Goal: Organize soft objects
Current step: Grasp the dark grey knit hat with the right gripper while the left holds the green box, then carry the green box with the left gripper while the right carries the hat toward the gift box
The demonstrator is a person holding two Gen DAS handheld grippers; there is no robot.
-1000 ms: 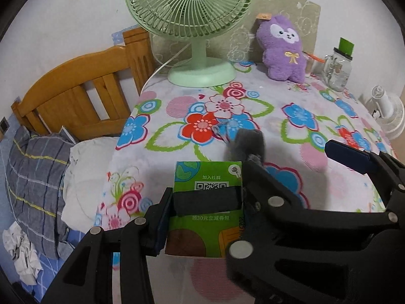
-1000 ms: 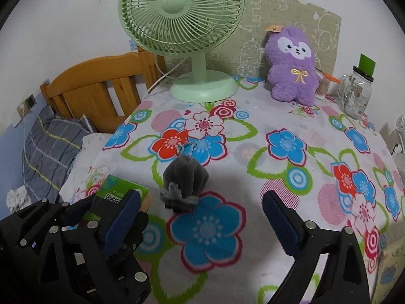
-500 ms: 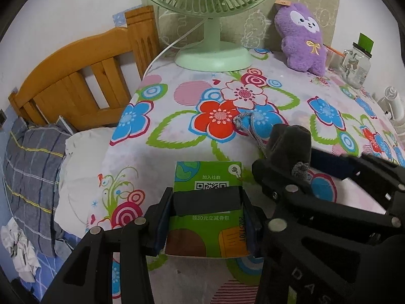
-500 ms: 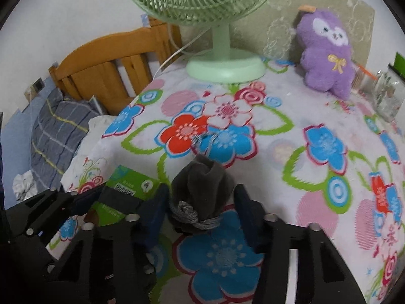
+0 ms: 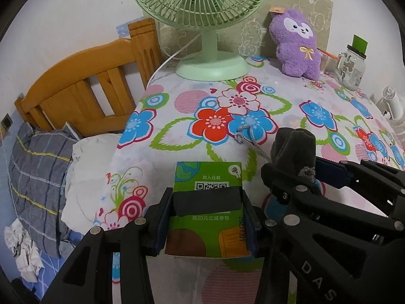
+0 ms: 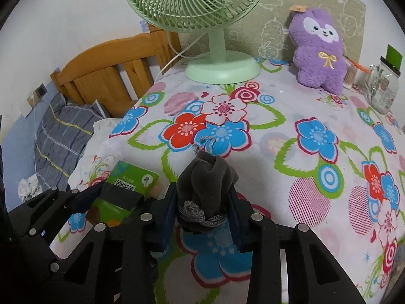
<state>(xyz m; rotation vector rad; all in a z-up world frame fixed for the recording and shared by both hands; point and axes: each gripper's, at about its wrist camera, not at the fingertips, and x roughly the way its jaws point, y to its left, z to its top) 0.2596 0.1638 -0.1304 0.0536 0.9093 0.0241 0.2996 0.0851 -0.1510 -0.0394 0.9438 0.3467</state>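
A: Where is the grey pouch (image 6: pixel 205 190) lying?

B: Near the surface's (image 6: pixel 291 116) left front edge, upright between the right hand-held gripper's (image 6: pixel 202 210) closing jaws, its cord pointing away.

A: And the left hand-held gripper (image 5: pixel 207 217)?

B: It is clamping the green packet (image 5: pixel 207 210) just beside.
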